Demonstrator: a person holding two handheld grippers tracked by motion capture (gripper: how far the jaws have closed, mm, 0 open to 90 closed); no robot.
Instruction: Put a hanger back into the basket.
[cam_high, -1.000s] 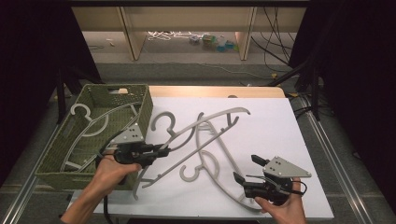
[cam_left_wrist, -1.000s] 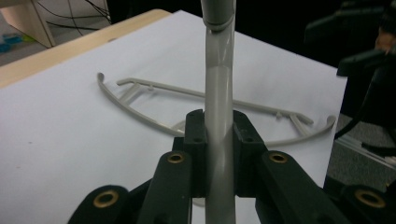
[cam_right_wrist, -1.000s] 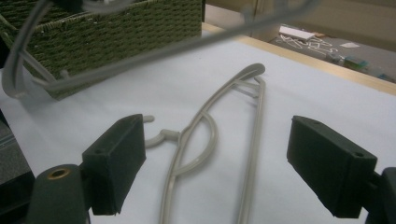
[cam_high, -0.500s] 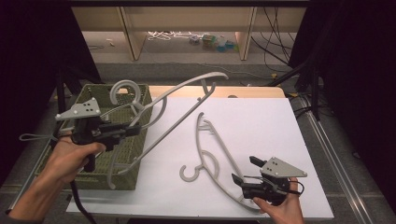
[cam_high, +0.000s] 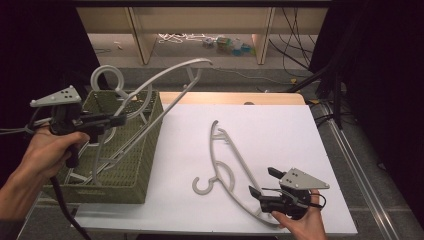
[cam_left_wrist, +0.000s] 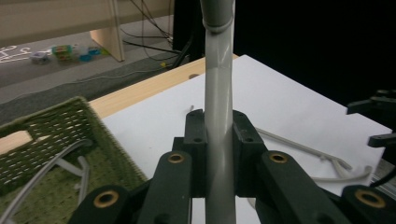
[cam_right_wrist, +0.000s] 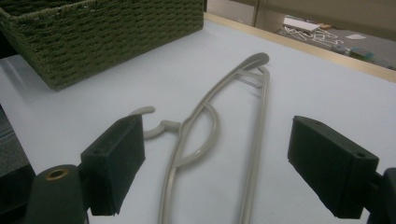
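Note:
My left gripper (cam_high: 117, 120) is shut on a grey plastic hanger (cam_high: 165, 80) and holds it in the air over the green woven basket (cam_high: 132, 177). In the left gripper view the hanger's bar (cam_left_wrist: 218, 93) is clamped between the two black pads (cam_left_wrist: 195, 140). A second grey hanger (cam_high: 225, 160) lies flat on the white table (cam_high: 280, 130). My right gripper (cam_high: 262, 182) rests open at the table's near right, close to that hanger's lower end. In the right gripper view the lying hanger (cam_right_wrist: 210, 121) stretches away between the wide-apart jaws.
The basket holds at least one more grey hanger (cam_high: 107, 160). A wooden strip (cam_high: 225, 97) runs along the table's far edge. Beyond it are shelf legs, cables and small items on the floor (cam_high: 220, 45). A metal rail (cam_high: 360, 170) borders the table's right side.
My left gripper has lifted its hanger off the table and carried it left and up, over the basket. The right gripper and the second hanger have stayed put.

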